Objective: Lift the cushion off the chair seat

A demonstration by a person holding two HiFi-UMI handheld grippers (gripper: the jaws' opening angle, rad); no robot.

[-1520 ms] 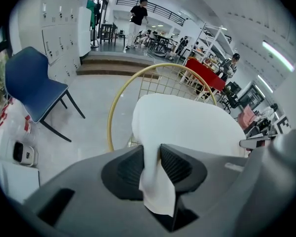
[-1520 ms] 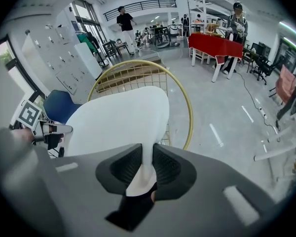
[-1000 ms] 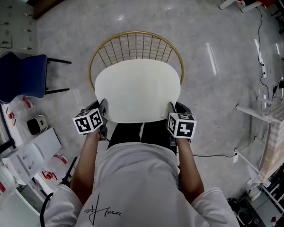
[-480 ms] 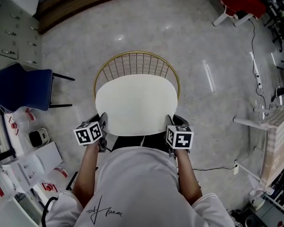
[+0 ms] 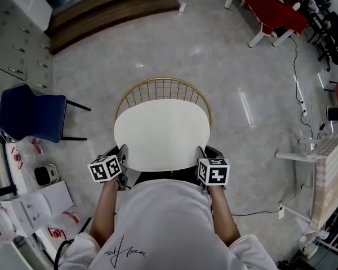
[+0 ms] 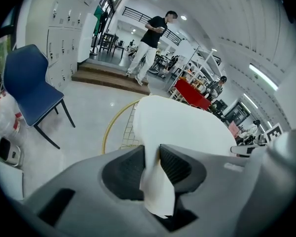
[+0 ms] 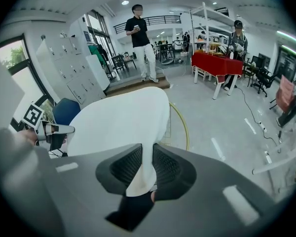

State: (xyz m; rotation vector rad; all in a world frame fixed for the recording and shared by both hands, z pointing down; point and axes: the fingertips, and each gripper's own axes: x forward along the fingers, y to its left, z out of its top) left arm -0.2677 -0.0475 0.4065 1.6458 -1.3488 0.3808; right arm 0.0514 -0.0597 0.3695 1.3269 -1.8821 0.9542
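**A:** Gripping anything, those two tools nearest us?

**B:** Yes, both. The left gripper has its ribbed pads clamped on a fold of the white cushion, at the near left corner. The right gripper pinches the near right corner the same way, with cloth squeezed between its pads.

**A:** And where does the cushion sit?

**B:** It hangs between the two tools, spread flat over the chair. The dark seat shows just under its near edge. Whether the far edge touches the seat, I cannot tell.

**A:** What lies past it?

**B:** The gold wire backrest curves round the cushion's far side. To the left, well apart, a blue chair stands on the pale polished floor.

**A:** Farther still?

**B:** Wooden steps run along the top, and a red table stands at the upper right. A person in a dark top stands by the steps.
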